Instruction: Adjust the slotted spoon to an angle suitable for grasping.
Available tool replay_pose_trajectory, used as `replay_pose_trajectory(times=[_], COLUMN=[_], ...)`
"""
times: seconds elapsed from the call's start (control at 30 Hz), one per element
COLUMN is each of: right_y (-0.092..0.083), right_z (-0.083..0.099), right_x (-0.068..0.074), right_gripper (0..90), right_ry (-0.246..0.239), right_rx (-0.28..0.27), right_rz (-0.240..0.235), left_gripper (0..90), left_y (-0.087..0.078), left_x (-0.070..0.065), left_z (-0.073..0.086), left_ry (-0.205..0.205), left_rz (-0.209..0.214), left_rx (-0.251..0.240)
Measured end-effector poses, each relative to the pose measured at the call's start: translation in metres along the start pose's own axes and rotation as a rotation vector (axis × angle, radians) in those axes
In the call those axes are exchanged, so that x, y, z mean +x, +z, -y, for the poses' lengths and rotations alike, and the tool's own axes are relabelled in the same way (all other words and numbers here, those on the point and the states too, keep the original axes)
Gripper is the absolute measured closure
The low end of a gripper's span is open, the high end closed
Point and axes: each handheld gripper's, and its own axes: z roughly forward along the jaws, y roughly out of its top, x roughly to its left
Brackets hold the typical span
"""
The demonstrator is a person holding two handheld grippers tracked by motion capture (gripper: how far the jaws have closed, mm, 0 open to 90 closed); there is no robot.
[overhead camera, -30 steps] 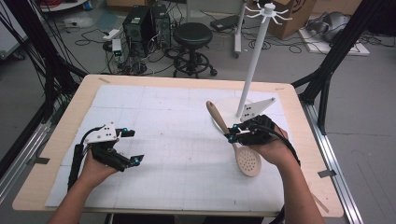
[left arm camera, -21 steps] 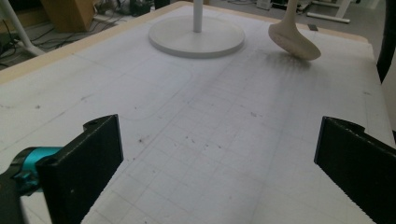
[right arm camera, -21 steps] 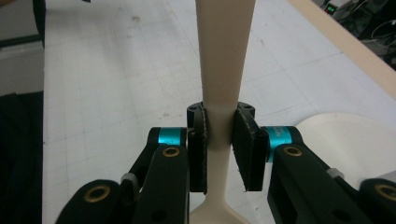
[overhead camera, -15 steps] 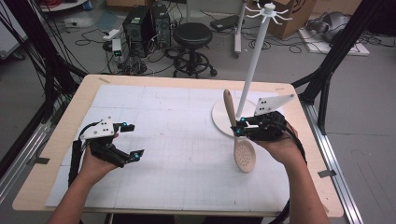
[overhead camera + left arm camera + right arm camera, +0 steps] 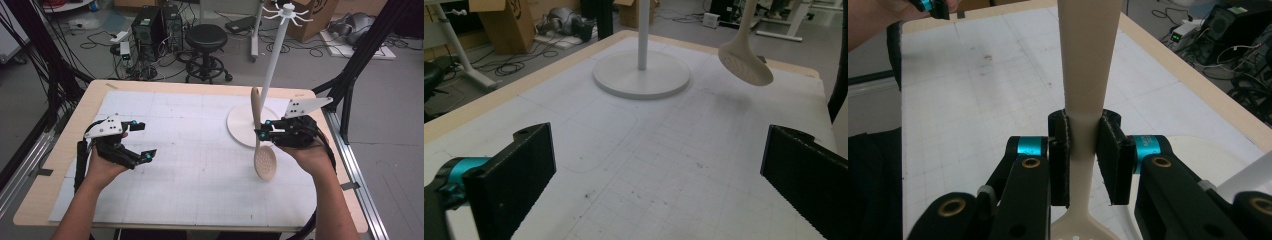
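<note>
Spoon (image 5: 261,145) raised upright, one stand (image 5: 272,75), two grippers

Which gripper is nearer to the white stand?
Right. The right gripper, holding the spoon, is at the edge of the stand base; the left gripper is far across the table, open.

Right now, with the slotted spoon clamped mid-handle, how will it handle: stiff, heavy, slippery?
Probably stiff: the slotted spoon hangs straight, bowl down, with no sag. Likely light for its size, since the right gripper carries it clear of the table by a pinch on the narrow neck alone. The smooth tapered handle might pivot or slide between the pads.
</note>
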Motion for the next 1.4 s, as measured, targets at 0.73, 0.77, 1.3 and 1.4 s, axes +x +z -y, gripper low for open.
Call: replay_pose_trajectory(times=[0.73,0.77,1.3,1.4], right_y=[-0.021,-0.022,-0.030,-0.032], right_z=[0.006,0.007,0.008,0.006], right_x=[-0.018,-0.019,-0.027,-0.028], right_gripper=[76.8,76.8,76.6,76.7], right_ry=[0.059,0.061,0.085,0.081], right_rx=[-0.052,-0.054,-0.076,-0.080], right_rz=[0.035,0.040,0.089,0.089], left_gripper=[1.7,1.7,1.7,1.7], left_y=[0.002,0.002,0.000,0.000], left_x=[0.003,0.003,0.003,0.003], left_z=[0.009,0.009,0.010,0.010], left_ry=[0.012,0.012,0.012,0.010], left_rz=[0.021,0.021,0.026,0.027], left_rx=[0.072,0.072,0.066,0.066])
